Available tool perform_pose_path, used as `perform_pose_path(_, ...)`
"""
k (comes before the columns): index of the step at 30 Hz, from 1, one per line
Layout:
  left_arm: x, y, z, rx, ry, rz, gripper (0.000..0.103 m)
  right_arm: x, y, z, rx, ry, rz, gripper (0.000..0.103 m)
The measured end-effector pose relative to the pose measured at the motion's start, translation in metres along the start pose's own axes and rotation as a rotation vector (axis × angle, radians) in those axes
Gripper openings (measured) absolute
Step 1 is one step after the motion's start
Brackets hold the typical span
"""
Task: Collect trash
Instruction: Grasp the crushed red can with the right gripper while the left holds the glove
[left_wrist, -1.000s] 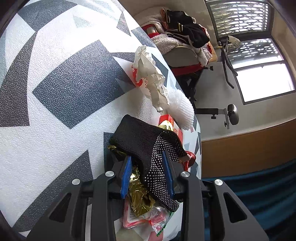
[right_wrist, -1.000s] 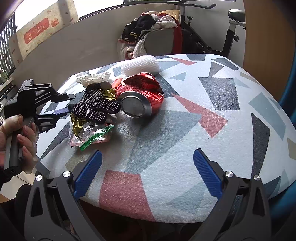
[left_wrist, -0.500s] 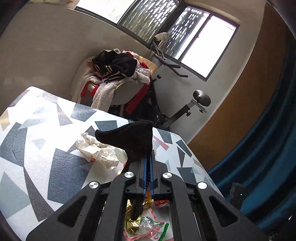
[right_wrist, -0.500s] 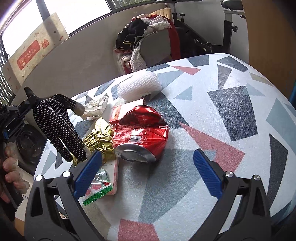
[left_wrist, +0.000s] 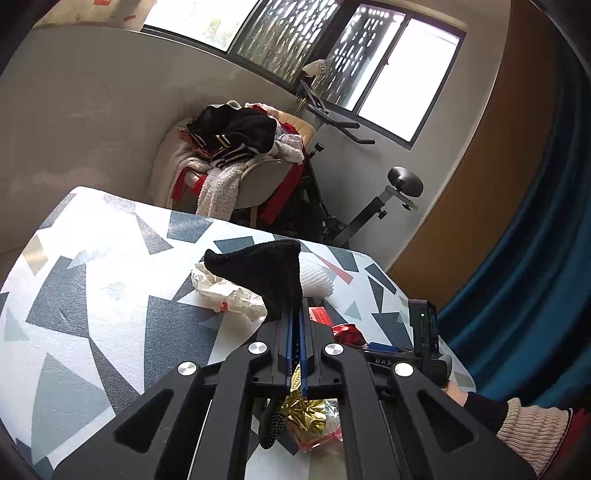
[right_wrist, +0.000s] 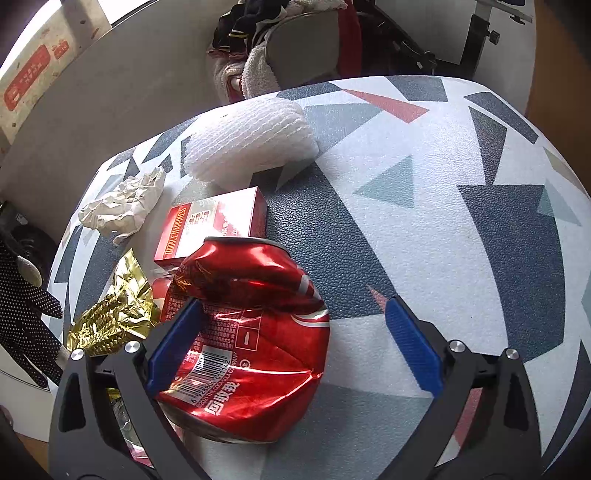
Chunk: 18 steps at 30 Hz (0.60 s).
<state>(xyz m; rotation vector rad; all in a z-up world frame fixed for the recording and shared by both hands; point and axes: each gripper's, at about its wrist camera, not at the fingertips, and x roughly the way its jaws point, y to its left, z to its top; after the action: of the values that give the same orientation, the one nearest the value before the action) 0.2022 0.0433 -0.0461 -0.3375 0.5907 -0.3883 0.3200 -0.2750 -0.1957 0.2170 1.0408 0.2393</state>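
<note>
My left gripper (left_wrist: 294, 325) is shut on a black dotted glove (left_wrist: 266, 275) and holds it lifted above the table; the glove also hangs at the left edge of the right wrist view (right_wrist: 26, 317). My right gripper (right_wrist: 291, 332) is open, low over a crushed red cola can (right_wrist: 251, 325), with the left finger (right_wrist: 177, 339) against the can's left side. Around the can lie a red cigarette box (right_wrist: 214, 221), gold foil wrapper (right_wrist: 110, 317), crumpled white paper (right_wrist: 122, 205) and white foam netting (right_wrist: 251, 142).
The table (right_wrist: 461, 221) has a triangle-patterned cover. Behind it stand a chair piled with clothes (left_wrist: 236, 155) and an exercise bike (left_wrist: 369, 206). A blue curtain (left_wrist: 535, 277) hangs at the right. More wrappers (left_wrist: 314, 417) lie under the left gripper.
The left gripper closed on the glove and lifted it off the trash pile. The right gripper moved forward and down to the crushed can.
</note>
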Motion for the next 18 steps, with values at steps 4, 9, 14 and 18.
perform_pose_path(4, 0.005, 0.004, -0.009, -0.008, 0.021, -0.002, 0.003, 0.000, 0.007, -0.001, -0.012, 0.006, 0.068, 0.077)
perform_pose_path(9, 0.008, 0.003, -0.013, -0.011, 0.035, -0.003, 0.003, -0.020, 0.009, 0.004, 0.023, -0.020, 0.144, 0.037)
perform_pose_path(14, 0.006, -0.006, -0.015, 0.010, 0.033, -0.008, 0.003, -0.057, 0.012, 0.005, -0.009, -0.097, 0.164, 0.020)
perform_pose_path(18, 0.000, -0.016, -0.011, 0.018, 0.017, -0.017, 0.003, -0.086, 0.016, 0.001, -0.046, -0.159, 0.111, 0.016)
